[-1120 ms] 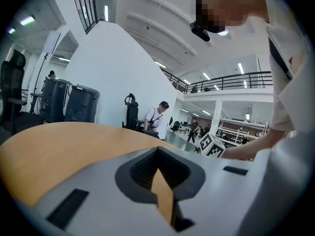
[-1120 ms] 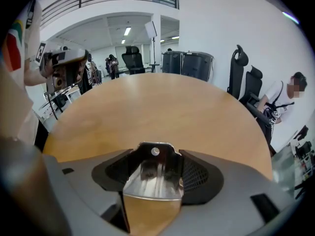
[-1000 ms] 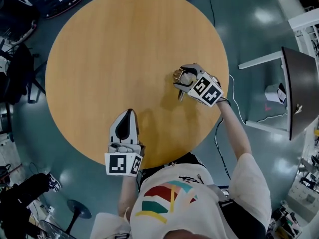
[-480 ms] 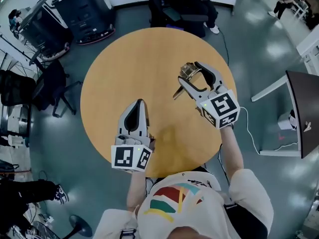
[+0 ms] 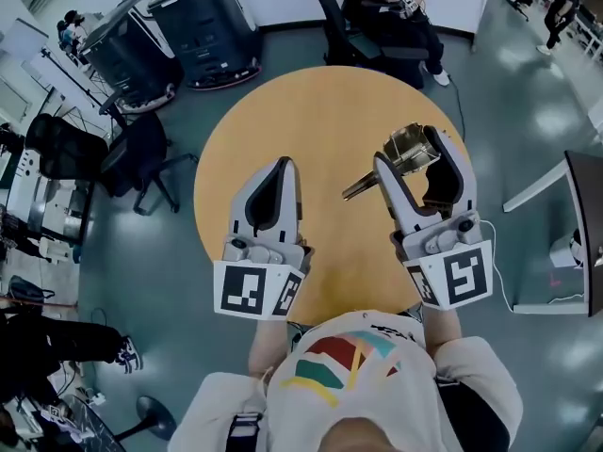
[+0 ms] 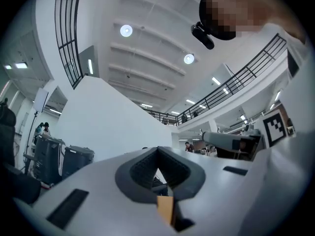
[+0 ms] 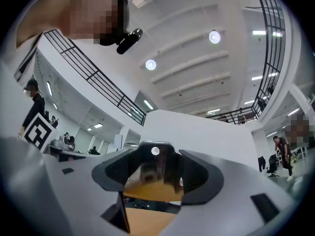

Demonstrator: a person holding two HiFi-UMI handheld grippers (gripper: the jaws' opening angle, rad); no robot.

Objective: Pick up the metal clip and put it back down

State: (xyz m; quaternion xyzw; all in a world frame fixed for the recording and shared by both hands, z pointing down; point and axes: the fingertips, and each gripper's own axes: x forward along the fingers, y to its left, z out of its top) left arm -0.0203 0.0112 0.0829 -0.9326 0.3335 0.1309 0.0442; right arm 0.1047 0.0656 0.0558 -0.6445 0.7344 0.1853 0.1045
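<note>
The metal clip [image 5: 405, 147] is a shiny binder clip with a long handle sticking out to the left; it hangs high above the round wooden table [image 5: 311, 139]. My right gripper [image 5: 415, 149] is shut on it at the jaw tips, and in the right gripper view the clip [image 7: 153, 168] fills the gap between the jaws. My left gripper [image 5: 280, 172] is raised at the left with its jaws shut and nothing in them; the left gripper view [image 6: 157, 168] looks up toward the ceiling and a white wall.
Around the table on the teal floor are black office chairs [image 5: 132, 158], a dark cart [image 5: 203, 26], a seated person [image 5: 386, 3] at the far side, and a white desk with a monitor [image 5: 584, 234] at the right.
Both grippers have risen well above the table toward the head camera, tilting upward. The right one carries the clip up with it; the left stays shut and empty.
</note>
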